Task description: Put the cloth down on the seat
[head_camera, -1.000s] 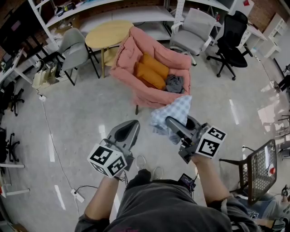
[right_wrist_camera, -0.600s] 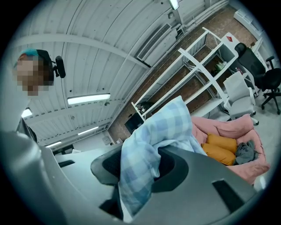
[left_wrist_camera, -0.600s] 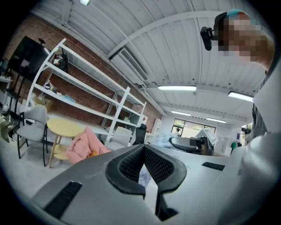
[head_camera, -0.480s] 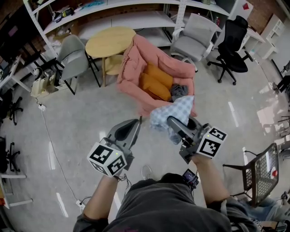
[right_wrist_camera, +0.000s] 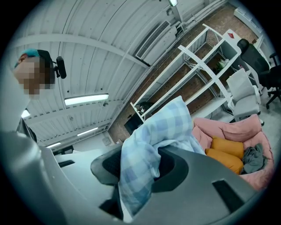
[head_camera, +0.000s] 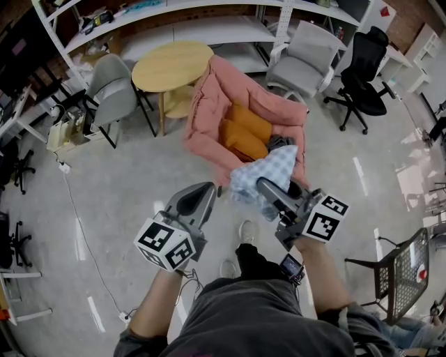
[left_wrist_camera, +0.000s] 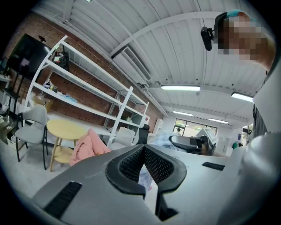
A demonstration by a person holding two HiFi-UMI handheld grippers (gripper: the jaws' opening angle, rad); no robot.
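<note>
A pink armchair (head_camera: 216,104) stands ahead, with orange cushions (head_camera: 245,132) and a grey garment (head_camera: 281,143) on its seat. A blue checked cloth (head_camera: 268,174) hangs in the air just in front of the armchair's near edge. My right gripper (head_camera: 268,194) is shut on it. In the right gripper view the cloth (right_wrist_camera: 153,136) bunches between the jaws of the right gripper (right_wrist_camera: 140,163), with the armchair (right_wrist_camera: 239,127) beyond. My left gripper (head_camera: 197,202) is held beside it at the left, shut and empty. Its pads (left_wrist_camera: 131,163) meet in the left gripper view.
A round yellow table (head_camera: 171,59) and a grey chair (head_camera: 111,84) stand left of the armchair. A grey office chair (head_camera: 300,56) and a black one (head_camera: 362,70) are at the back right, under white shelving (head_camera: 174,14). A wire-mesh chair (head_camera: 398,265) is at my right, and a cable (head_camera: 77,209) runs over the floor at the left.
The armchair has drawn nearer to both grippers as the person walks toward it. The cloth now overlaps the seat's near edge. Both grippers keep the same pose.
</note>
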